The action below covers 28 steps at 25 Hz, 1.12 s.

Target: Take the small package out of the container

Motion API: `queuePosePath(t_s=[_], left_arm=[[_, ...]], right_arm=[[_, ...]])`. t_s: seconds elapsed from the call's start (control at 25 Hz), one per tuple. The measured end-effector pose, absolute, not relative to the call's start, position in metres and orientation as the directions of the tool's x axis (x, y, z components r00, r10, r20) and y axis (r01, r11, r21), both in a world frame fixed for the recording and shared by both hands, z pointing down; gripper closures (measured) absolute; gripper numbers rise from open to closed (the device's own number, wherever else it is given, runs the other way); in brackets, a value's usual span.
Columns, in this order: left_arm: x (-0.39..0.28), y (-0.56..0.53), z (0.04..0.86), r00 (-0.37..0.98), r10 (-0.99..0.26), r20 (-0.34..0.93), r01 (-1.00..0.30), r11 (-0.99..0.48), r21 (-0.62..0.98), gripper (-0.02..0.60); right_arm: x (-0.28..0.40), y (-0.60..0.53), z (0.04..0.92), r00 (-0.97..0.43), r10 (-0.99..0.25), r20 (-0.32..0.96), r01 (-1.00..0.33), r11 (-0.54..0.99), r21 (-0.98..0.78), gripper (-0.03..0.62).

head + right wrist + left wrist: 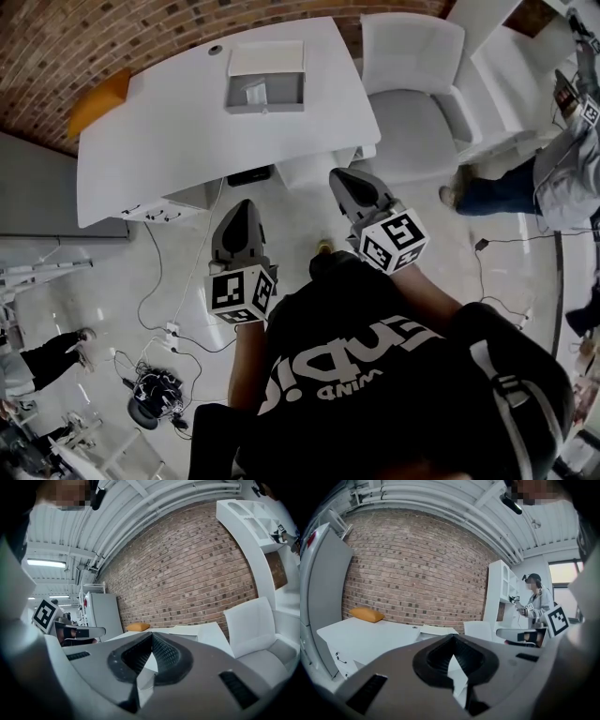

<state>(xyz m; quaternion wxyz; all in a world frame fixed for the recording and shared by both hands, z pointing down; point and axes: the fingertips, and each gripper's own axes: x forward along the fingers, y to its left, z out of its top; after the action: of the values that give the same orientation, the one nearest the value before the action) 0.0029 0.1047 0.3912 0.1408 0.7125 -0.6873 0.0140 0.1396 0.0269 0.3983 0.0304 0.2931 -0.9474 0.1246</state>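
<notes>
Brick wall [187, 28] runs behind everything, w/ glossy pale floor [122, 272] below and loose cables [192, 281] trailing across it. A big white table [169, 141] stands against the wall, its far edge along the brick. A white chair [412, 112] sits just off the table's right end. Beyond the chair there's a 2nd person [525, 187] in jeans. An orange cushion [97, 101] lies on the table's far left corner.

The container [265, 106] is a low grey box on the table, close to the far edge and a bit right of the middle. Its pale lid [267, 58] is flipped open toward the wall. The package [255, 92] is inside it, lying on the bottom. It's small, whitish and flat-looking, too small to make out more.

Both tools are over the floor on the near side of the table, pointing toward it and well apart from the container. The left gripper [243, 208] is off the near edge about mid-table, tips pressed together w/ nothing between them. The right gripper [341, 178] is nearer the table's near right corner, jaws likewise closed tight on nothing.
</notes>
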Motion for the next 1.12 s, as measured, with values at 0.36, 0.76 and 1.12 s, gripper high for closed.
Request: queuePosePath(t_s=[0.36,0.76,1.12], left_arm=[[0.002,0.072,0.395,0.005,-0.974,0.226,-0.983,0.036,0.18,0.575],[-0.011,0.062,0.393,-0.029,-0.972,0.234,-0.983,0.071,0.17,0.575],[-0.025,0.038,0.393,-0.007,-0.976,0.217,-0.982,0.048,0.185,0.575]], right_arm=[[0.137,-0.014,0.4,-0.848,-0.516,0.12,-0.529,0.816,-0.232,0.595],[0.126,-0.027,0.405,-0.862,-0.491,0.127,-0.507,0.825,-0.249,0.595],[0.119,-0.047,0.408,-0.844,-0.52,0.134,-0.537,0.809,-0.24,0.595]])
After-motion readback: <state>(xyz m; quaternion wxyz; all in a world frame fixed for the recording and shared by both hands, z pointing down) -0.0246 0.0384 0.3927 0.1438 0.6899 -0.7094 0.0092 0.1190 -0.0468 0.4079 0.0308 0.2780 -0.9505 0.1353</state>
